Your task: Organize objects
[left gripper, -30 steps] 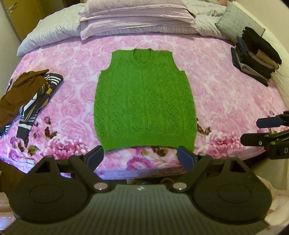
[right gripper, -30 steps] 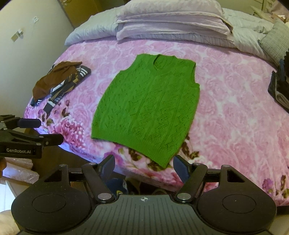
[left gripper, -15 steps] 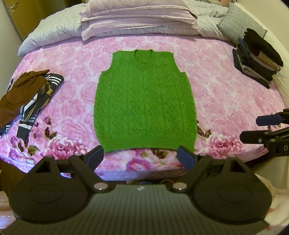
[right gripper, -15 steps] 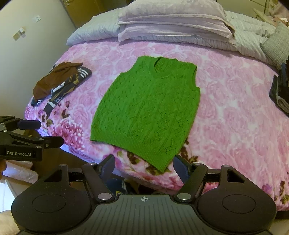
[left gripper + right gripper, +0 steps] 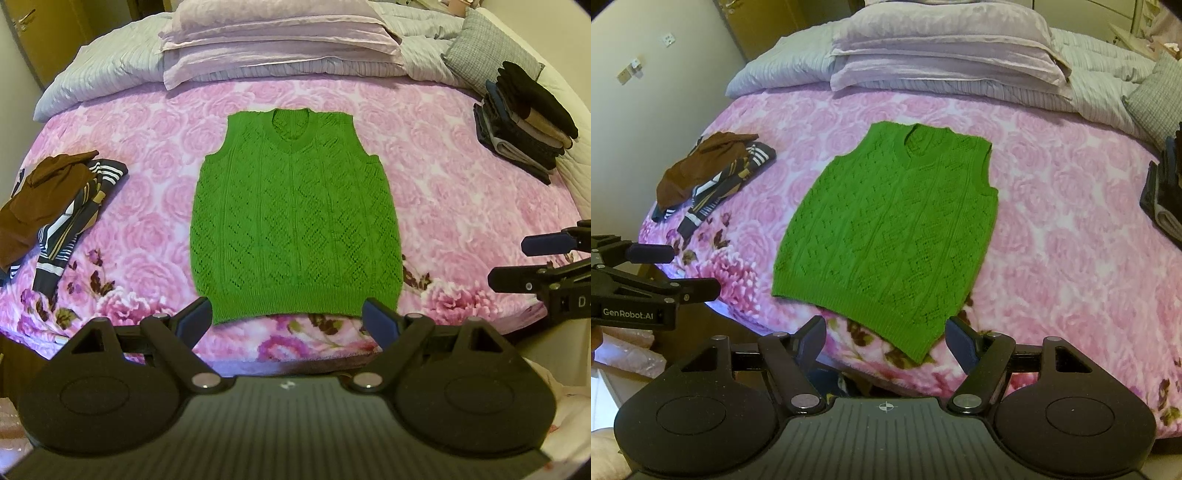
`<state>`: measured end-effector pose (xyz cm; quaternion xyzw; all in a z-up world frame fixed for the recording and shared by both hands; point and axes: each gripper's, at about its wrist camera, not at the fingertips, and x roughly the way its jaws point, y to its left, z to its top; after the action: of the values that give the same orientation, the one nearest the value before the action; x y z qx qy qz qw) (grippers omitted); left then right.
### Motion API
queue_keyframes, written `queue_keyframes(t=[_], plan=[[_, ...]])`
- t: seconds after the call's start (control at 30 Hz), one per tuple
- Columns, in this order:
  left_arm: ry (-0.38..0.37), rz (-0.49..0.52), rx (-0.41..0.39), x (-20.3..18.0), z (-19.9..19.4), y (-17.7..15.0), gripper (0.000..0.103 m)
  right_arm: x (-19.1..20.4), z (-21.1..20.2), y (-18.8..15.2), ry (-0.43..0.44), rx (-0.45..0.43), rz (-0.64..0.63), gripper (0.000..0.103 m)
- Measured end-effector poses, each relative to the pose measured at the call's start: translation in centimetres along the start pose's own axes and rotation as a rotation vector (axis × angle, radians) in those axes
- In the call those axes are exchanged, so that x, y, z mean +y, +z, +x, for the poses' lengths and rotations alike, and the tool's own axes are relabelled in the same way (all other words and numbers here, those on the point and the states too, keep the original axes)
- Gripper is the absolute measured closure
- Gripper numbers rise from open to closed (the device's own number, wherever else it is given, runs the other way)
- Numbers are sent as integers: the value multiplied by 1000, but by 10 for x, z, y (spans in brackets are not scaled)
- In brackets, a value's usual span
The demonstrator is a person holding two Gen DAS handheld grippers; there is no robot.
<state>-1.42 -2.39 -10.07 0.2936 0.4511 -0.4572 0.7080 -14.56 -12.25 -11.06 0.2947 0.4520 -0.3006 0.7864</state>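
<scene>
A green knitted sleeveless vest (image 5: pixel 295 221) (image 5: pixel 894 229) lies spread flat on the pink floral bedspread (image 5: pixel 461 206), neck toward the pillows, hem at the near edge of the bed. My left gripper (image 5: pixel 287 319) hovers open just in front of the hem, nothing between its fingers. My right gripper (image 5: pixel 886 339) stands open before the vest's near right hem corner, also holding nothing. Each gripper shows at the side of the other's view: the right one (image 5: pixel 546 262), the left one (image 5: pixel 665 271).
A crumpled brown garment on a striped one (image 5: pixel 55 206) (image 5: pixel 705 173) lies at the bed's left edge. A stack of folded dark clothes (image 5: pixel 524 125) (image 5: pixel 1163 195) sits at the right. Pillows and a folded quilt (image 5: pixel 280 40) fill the head of the bed.
Both views have shifted very slightly; the vest sits a touch lower and nearer in the frames. Both grippers stay open and nothing on the bed has moved.
</scene>
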Motion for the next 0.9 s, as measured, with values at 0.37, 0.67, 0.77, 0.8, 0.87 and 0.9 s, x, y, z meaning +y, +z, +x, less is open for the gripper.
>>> queue_keyframes(t=[0.37,0.67,0.77,0.8,0.87,0.9], plan=[[-25,10,-1,15,14,22,17,1,12,20,-12,6,31,35],[-54,38,-21,44,35,61,17,0,31,58,-42,-8,86,35],[-59,55,-33,58,44,79,17,-2,39,75,-59,-33,123,35],[-61,62,-40,63,48,87,17,-3,41,81,-58,-45,139,35],[-59,74,-53,73,56,100,17,-10,44,94,-48,-81,178,35],[-61,79,-58,79,61,107,17,-14,45,100,-43,-100,199,35]])
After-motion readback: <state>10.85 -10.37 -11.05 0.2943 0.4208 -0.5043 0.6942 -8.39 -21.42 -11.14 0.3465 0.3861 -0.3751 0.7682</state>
